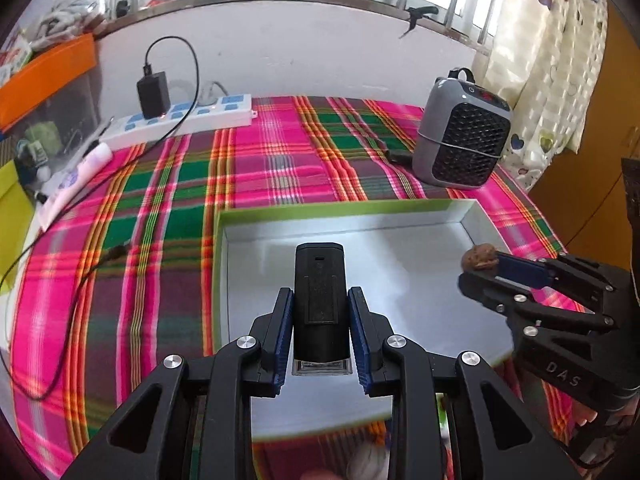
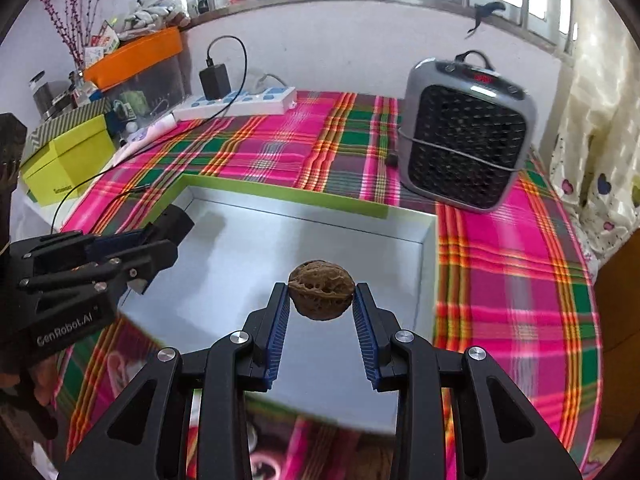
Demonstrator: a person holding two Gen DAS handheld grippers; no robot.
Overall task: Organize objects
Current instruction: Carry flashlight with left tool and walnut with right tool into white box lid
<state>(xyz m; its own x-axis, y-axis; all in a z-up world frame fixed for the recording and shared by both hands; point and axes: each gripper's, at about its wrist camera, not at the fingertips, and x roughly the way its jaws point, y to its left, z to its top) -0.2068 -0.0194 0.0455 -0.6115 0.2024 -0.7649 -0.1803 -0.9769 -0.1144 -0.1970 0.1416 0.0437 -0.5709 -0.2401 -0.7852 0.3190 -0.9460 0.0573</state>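
Note:
A shallow box (image 1: 344, 207) with a green rim and a white floor lies on the plaid cloth; it also shows in the right wrist view (image 2: 428, 280). My left gripper (image 1: 320, 296) is shut on a black oblong device (image 1: 319, 300) and holds it above the box's left part. My right gripper (image 2: 321, 292) is shut on a brown walnut (image 2: 321, 295) and holds it above the box's right part. In the left wrist view the right gripper (image 1: 480, 270) and the walnut (image 1: 479, 257) show at the right. In the right wrist view the left gripper (image 2: 176, 236) shows at the left.
A grey fan heater (image 2: 466, 132) stands beyond the box at the right. A white power strip (image 1: 180, 118) with a black charger (image 1: 153, 94) lies at the back left. A black cable (image 1: 80, 292) runs over the cloth at the left. A yellow-green box (image 2: 66, 160) stands far left.

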